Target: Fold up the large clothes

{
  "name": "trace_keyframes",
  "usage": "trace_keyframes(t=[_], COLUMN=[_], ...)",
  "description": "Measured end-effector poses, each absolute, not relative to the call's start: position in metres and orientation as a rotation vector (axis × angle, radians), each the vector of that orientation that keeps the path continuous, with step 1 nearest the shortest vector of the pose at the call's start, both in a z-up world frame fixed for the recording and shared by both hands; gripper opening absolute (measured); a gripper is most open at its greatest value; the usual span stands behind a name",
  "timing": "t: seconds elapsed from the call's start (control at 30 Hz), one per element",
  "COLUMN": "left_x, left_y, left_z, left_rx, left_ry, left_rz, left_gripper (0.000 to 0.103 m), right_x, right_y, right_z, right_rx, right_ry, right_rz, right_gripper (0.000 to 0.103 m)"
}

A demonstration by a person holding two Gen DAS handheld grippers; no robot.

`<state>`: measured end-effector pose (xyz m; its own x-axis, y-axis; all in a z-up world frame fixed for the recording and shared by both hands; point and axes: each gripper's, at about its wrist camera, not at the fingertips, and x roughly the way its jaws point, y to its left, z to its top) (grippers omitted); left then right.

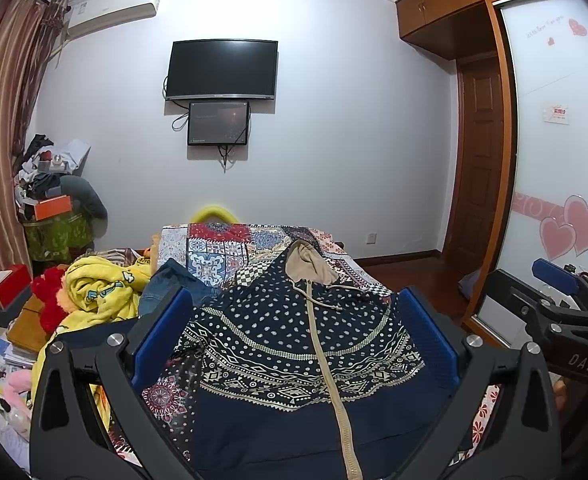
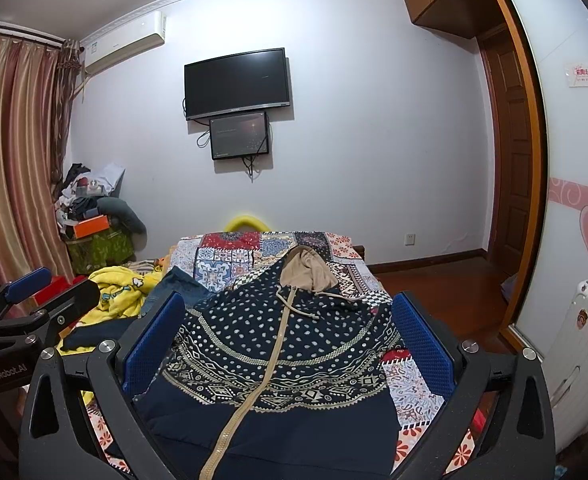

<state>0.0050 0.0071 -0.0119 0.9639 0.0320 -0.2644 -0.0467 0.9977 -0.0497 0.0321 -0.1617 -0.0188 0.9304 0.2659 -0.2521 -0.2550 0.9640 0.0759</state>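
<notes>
While both grippers (image 1: 294,332) (image 2: 290,332) gape empty, the dotted, seemingly knit hoodie (image 1: 294,344) lies flat.

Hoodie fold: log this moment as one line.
hoodie: flat on patchwork bedspread, zipped, unfolded | left gripper: open | right gripper: open

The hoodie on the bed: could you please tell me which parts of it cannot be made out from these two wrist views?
- Hem of the hooded jacket: cut off by the bottom edge in both views.
- Sleeves: not clearly visible; the sides sit behind the open left tongs and open right tongs.
- Back side: hidden against the patchwork bedspread.
- Hood interior: too foreshortened to see.
</notes>
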Motion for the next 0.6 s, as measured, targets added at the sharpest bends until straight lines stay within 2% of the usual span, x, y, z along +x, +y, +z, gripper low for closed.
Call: trace_keyframes(t=[0.6], left_x=[0.017], left_y=[0.019], left_z=[-0.024], left_rx=[-0.081], left_ry=[0.293], left_rz=[0.054], left_gripper=[0.103], right_x=[0.045], right_y=[-0.159], right_z=[-0.028], right_rx=[0.034], right_ry=[0.314], right_rz=[0.259], right_gripper=[0.103])
